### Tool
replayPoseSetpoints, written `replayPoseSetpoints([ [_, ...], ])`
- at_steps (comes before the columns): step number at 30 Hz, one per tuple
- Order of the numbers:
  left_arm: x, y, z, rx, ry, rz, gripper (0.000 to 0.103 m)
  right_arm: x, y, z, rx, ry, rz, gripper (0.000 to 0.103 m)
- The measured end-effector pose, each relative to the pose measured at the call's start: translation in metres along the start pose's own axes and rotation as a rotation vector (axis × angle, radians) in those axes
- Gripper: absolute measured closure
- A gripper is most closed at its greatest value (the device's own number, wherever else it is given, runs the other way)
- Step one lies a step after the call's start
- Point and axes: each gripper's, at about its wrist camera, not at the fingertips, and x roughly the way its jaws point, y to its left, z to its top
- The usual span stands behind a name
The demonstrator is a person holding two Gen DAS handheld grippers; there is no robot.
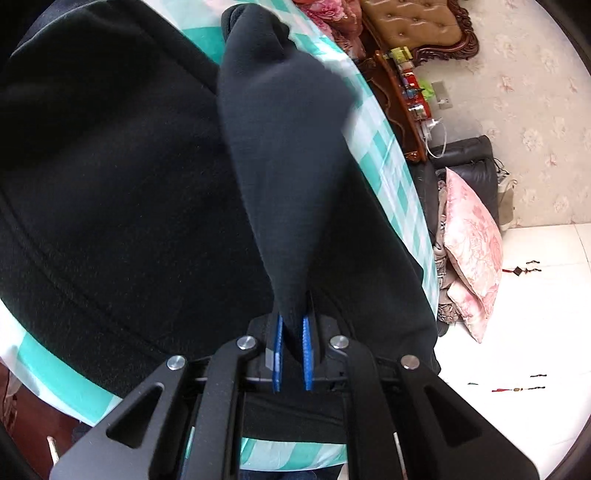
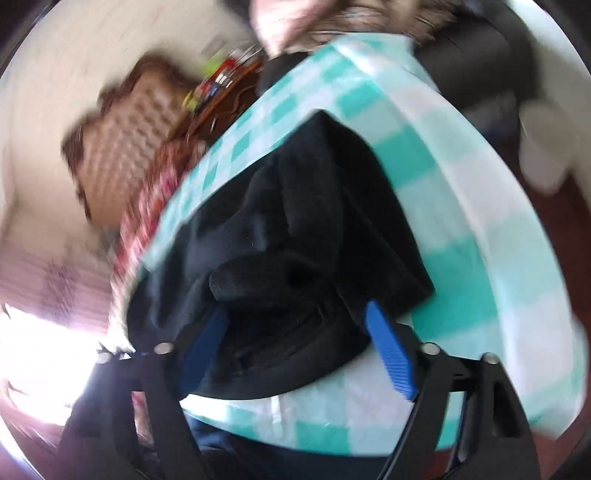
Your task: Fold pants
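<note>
1. Setting: a lived-in home, a bedroom or sitting room.
2. Tufted tan leather headboard or sofa back point(image 1: 417, 26) in a carved dark wood frame stands against pale floral wallpaper point(image 1: 532, 110).
3. Carved wooden side cabinet point(image 1: 399, 110) carries small bottles and clutter.
4. Pink printed pillows point(image 1: 472, 236) lean on a dark leather seat point(image 1: 469, 162); white tiled floor point(image 1: 517, 332) below.
5. Work surface wears a teal-and-white checked cloth point(image 2: 461, 229), household style.
</note>
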Motion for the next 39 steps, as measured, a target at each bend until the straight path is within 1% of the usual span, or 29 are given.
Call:
replayPoseSetpoints([
  [2,0.0,0.0,0.003,0.006,-0.003,-0.006,0.095,-0.009,-0.011,-0.004,0.082,-0.018,0.033,0.021],
  [3,0.0,0.0,0.003,0.01,-0.005,-0.007,0.095,-0.009,-0.012,-0.006,0.103,-0.011,0.038,0.021],
  [7,0.001,0.003,-0.001,0.01,-0.011,-0.008,0.095,0.004,-0.002,-0.011,0.124,0.028,0.04,0.021],
  [9,-0.002,0.004,-0.004,0.013,-0.019,-0.014,0.095,0.01,-0.002,-0.01,0.129,0.026,0.029,0.021],
  [11,0.003,-0.003,-0.004,0.012,-0.022,-0.016,0.094,0.017,0.002,-0.008,0.117,0.021,-0.023,0.03],
  [12,0.004,-0.002,-0.003,0.009,-0.021,-0.017,0.094,0.019,0.003,-0.008,0.117,0.023,-0.04,0.032],
  [13,0.005,-0.002,-0.002,0.009,-0.021,-0.016,0.094,0.022,0.003,-0.008,0.12,0.026,-0.057,0.039],
  [14,0.007,-0.003,0.0,0.011,-0.021,-0.013,0.094,0.023,0.005,-0.006,0.119,0.025,-0.099,0.051],
  [15,0.008,-0.004,0.001,0.014,-0.021,-0.01,0.094,0.023,0.007,-0.004,0.115,0.022,-0.141,0.058],
  [16,0.008,-0.006,0.002,0.024,-0.022,-0.007,0.094,0.023,0.008,-0.004,0.112,0.022,-0.162,0.066],
  [18,0.006,-0.011,0.005,0.039,-0.019,-0.01,0.095,0.018,0.021,0.0,0.076,0.02,-0.186,0.071],
  [19,0.003,-0.016,0.007,0.054,-0.024,-0.015,0.095,0.015,0.027,0.001,0.051,0.013,-0.191,0.076],
  [21,-0.005,-0.03,0.01,0.086,-0.039,-0.02,0.095,0.007,0.053,0.005,-0.021,-0.003,-0.199,0.078],
  [23,-0.014,-0.043,0.01,0.116,-0.053,-0.029,0.095,-0.002,0.073,0.011,-0.085,-0.037,-0.189,0.085],
  [25,-0.031,-0.057,0.004,0.134,-0.074,-0.039,0.095,-0.015,0.09,0.016,-0.127,-0.084,-0.16,0.087],
  [26,-0.042,-0.06,-0.002,0.143,-0.088,-0.04,0.095,-0.019,0.091,0.017,-0.129,-0.099,-0.16,0.087],
  [28,-0.062,-0.056,-0.024,0.151,-0.114,-0.021,0.095,-0.024,0.08,0.017,-0.116,-0.109,-0.18,0.088],
  [29,-0.064,-0.049,-0.035,0.147,-0.105,-0.007,0.095,-0.021,0.062,0.016,-0.097,-0.101,-0.212,0.088],
  [30,-0.061,-0.04,-0.045,0.135,-0.083,0.01,0.095,-0.013,0.045,0.017,-0.067,-0.083,-0.237,0.088],
  [32,-0.041,-0.013,-0.062,0.097,-0.018,0.06,0.095,0.01,0.014,0.017,-0.004,-0.025,-0.283,0.088],
  [33,-0.032,-0.002,-0.065,0.072,-0.001,0.076,0.095,0.014,0.01,0.015,-0.007,-0.028,-0.288,0.088],
  [34,-0.024,0.007,-0.068,0.053,0.003,0.087,0.095,0.014,0.012,0.013,-0.029,-0.041,-0.294,0.088],
  [35,-0.02,0.011,-0.069,0.056,-0.004,0.095,0.095,0.012,0.02,0.011,-0.06,-0.053,-0.308,0.088],
  [37,-0.018,0.009,-0.072,0.069,-0.014,0.104,0.095,0.01,0.03,0.01,-0.099,-0.068,-0.333,0.089],
  [39,-0.026,0.003,-0.072,0.08,-0.029,0.094,0.095,0.002,0.041,0.008,-0.105,-0.087,-0.317,0.089],
])
